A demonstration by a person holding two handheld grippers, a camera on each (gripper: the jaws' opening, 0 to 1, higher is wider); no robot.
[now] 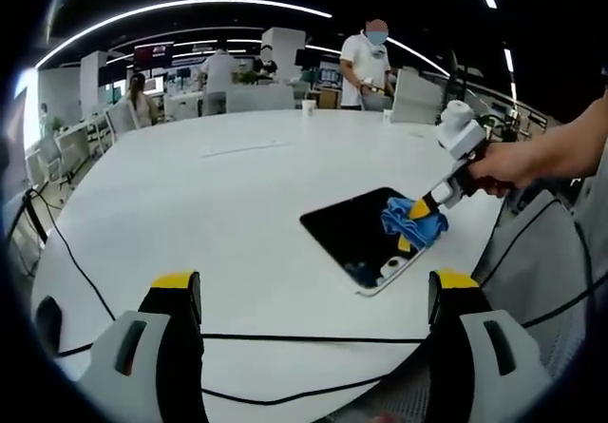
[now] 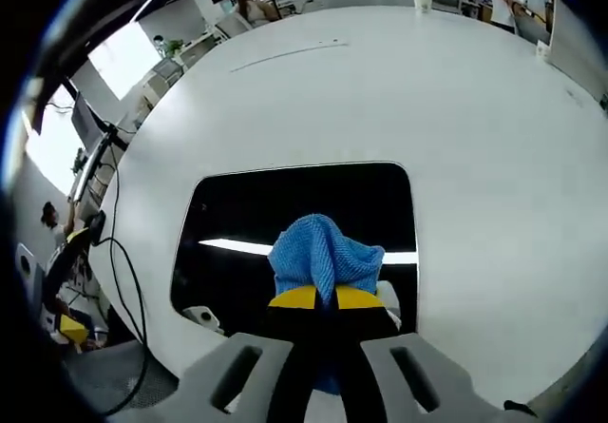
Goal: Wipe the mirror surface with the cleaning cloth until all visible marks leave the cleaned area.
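A dark rectangular mirror (image 1: pixel 356 231) (image 2: pixel 294 209) lies flat on the white table (image 1: pixel 218 204) (image 2: pixel 380 90). My right gripper (image 2: pixel 320 297) (image 1: pixel 420 216) is shut on a crumpled blue cleaning cloth (image 2: pixel 323 255) (image 1: pixel 410 221) and presses it onto the near part of the mirror. In the left gripper view a hand (image 1: pixel 508 164) holds that gripper from the right. My left gripper (image 1: pixel 313 295) stands open over the table's near edge, well short of the mirror, with nothing between its jaws.
A black cable (image 1: pixel 285 337) runs across the table's near edge. A white cup (image 1: pixel 309 106) (image 2: pixel 423 1) stands at the far side. People and chairs (image 1: pixel 128 109) are beyond the table. Cables (image 2: pixel 114 242) hang off the table's left edge.
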